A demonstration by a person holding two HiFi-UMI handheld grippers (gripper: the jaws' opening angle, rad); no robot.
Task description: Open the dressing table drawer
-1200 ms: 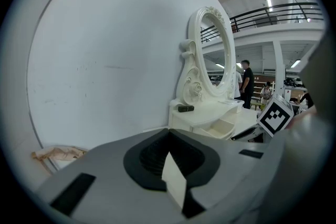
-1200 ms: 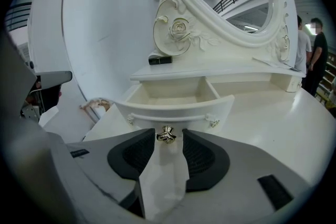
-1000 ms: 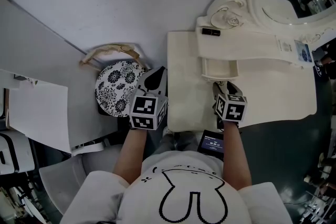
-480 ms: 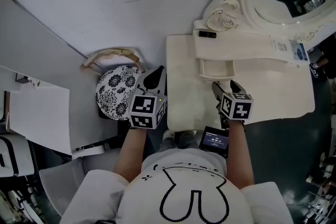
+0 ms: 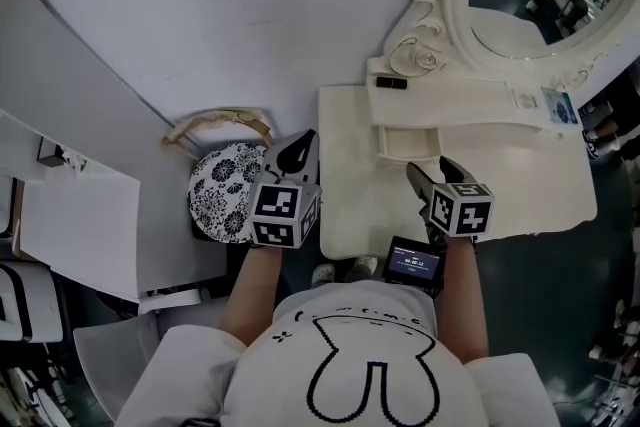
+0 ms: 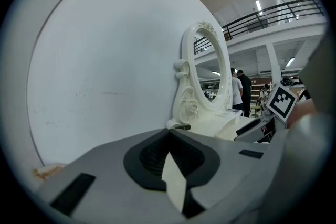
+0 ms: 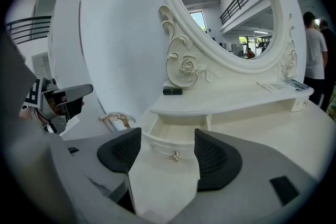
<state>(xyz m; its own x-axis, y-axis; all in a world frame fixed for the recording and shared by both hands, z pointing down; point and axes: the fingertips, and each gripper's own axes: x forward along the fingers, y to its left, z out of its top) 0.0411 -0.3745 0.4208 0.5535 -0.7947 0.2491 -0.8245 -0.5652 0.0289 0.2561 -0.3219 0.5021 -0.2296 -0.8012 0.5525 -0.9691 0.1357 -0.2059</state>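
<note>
Treat the opening as done: the drawer point(image 5: 412, 143) stands pulled out over the dressing table point(image 5: 520, 180); your right gripper point(image 5: 432, 171), jaws just spread wide, grips nothing; your left gripper point(image 5: 296, 149) is closed, empty.

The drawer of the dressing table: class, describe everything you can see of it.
The drawer is small and cream-white, seemingly painted wood, with a curved front and a small metal knob at its middle. It stands pulled out from under the shelf below the mirror, over the tabletop, and what shows of its inside is empty. Nothing touches it: the right gripper hangs short of the knob, its jaws just opened, nothing between them.
</note>
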